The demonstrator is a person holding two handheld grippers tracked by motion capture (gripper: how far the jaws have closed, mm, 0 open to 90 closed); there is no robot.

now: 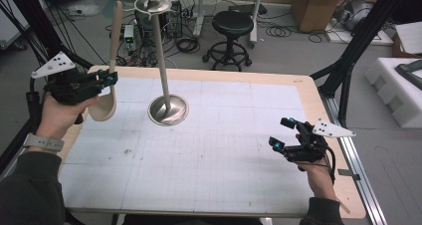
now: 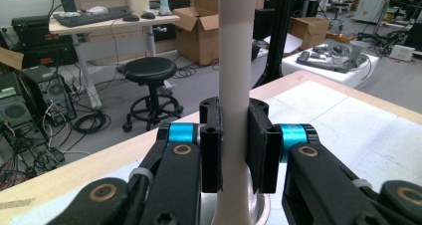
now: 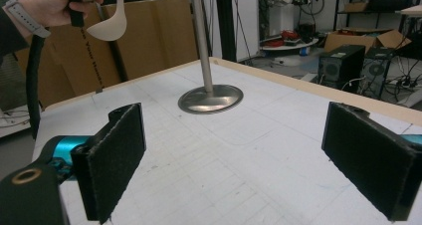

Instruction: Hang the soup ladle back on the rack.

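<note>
A beige ladle point(image 1: 103, 109) hangs upright over the table's far left, bowl down and handle pointing up. My left gripper point(image 1: 110, 78) is shut on its handle just above the bowl; in the left gripper view the pads point(image 2: 260, 145) press on both sides of the handle point(image 2: 235, 60). To its right a metal stand point(image 1: 168, 110) with a round base, a tall pole and a hooked top ring rests on the white gridded table point(image 1: 209, 185). My right gripper point(image 1: 281, 132) hovers near the right edge, open, with nothing between its pads point(image 3: 115, 155). The right gripper view has the stand base point(image 3: 210, 98) and the ladle point(image 3: 110, 28) ahead.
Beyond the far edge stand a black stool point(image 1: 231, 28), tangled cables and cardboard boxes point(image 1: 318, 6). A black frame post point(image 1: 348, 60) rises at the right, with white foam blocks point(image 1: 398, 85) behind it.
</note>
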